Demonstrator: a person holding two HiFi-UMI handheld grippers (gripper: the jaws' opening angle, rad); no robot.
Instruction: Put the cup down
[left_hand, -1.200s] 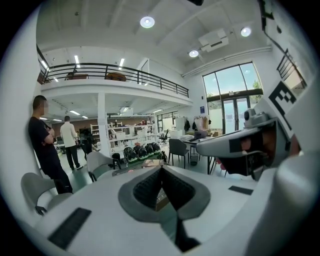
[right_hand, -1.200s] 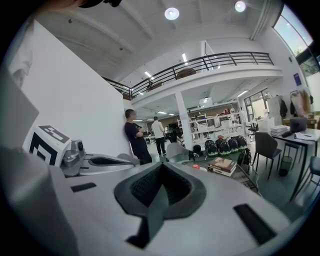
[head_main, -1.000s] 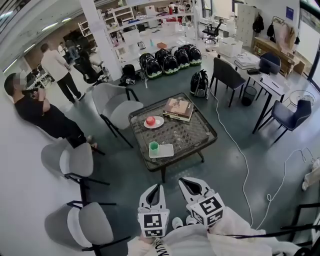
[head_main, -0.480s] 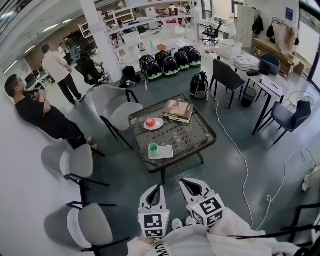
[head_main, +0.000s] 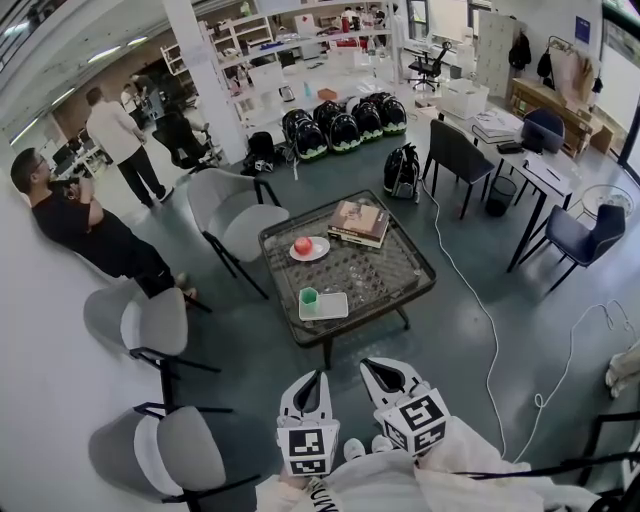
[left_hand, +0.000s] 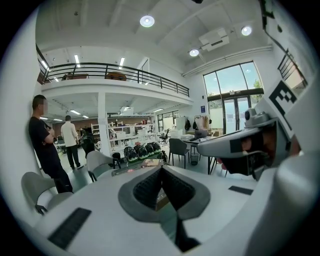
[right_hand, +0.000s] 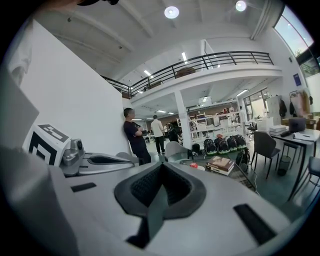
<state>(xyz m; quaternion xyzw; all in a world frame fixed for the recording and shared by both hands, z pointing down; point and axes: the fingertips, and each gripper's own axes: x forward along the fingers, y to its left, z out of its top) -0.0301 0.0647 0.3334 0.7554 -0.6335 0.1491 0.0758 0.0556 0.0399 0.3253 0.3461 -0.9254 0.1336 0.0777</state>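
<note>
Cup (head_main: 308, 296), one, on one glass table (head_main: 400, 262), one apple (head_main: 303, 244), left gripper (head_main: 318, 375), right gripper (head_main: 368, 364), fingers closed, empty.

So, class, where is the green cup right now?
In the head view the green cup stands near the front left edge of the glass table, at the left end of the white tray.

On the table (head_main: 375, 268), the cup (head_main: 309, 297) stands nearest, books (head_main: 358, 221) farthest.

The glass table (head_main: 388, 272) holds books (head_main: 357, 220), a plate (head_main: 320, 248), and a tray (head_main: 333, 305) bearing a cup (head_main: 309, 296).
</note>
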